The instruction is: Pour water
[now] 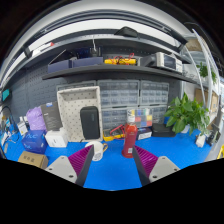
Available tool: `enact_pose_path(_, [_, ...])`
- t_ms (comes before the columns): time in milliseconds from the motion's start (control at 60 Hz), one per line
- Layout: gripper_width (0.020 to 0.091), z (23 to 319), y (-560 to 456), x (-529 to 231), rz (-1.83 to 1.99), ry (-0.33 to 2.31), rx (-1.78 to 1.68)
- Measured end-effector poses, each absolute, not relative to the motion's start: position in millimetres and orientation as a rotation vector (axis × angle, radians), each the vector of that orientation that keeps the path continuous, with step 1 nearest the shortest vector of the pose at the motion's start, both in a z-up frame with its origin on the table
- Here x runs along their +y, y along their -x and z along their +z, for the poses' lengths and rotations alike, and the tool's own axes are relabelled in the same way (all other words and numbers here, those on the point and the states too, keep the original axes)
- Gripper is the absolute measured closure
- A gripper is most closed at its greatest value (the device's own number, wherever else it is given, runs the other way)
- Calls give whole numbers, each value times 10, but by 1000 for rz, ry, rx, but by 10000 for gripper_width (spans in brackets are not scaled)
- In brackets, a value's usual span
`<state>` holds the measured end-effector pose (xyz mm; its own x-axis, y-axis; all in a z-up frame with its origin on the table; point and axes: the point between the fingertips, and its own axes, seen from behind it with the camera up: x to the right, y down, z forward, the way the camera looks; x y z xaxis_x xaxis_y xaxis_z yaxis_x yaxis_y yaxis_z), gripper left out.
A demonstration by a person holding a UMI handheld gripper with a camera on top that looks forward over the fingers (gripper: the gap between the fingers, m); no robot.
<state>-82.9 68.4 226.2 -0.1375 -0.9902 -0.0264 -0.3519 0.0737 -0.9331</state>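
Blue tabletop (112, 165), upright red bottle (130, 140) beside white mug (97, 150), claw (112, 165) wide, empty

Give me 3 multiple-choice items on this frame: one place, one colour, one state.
1. Where is the red bottle relative to the gripper?
A. clamped between its fingers
B. just beyond the fingers, on the blue table
C. up on the shelf

2. What colour is the cup?
A. white
B. green
C. black

3. What state is the gripper in?
A. shut on the bottle
B. shut on the cup
C. open, holding nothing

Answers:
1. B: the bottle stands upright on the table ahead of the fingertips, with neither finger touching it.
2. A: the cup left of the bottle is white.
3. C: the fingers stand wide apart with only bare table between them.
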Motion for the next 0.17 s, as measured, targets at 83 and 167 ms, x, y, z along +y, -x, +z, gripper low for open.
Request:
enact_pose_path(83, [324, 2248, 886, 692, -1069, 1368, 1606])
enact_pose_path(167, [323, 2239, 916, 679, -1068, 1367, 1611])
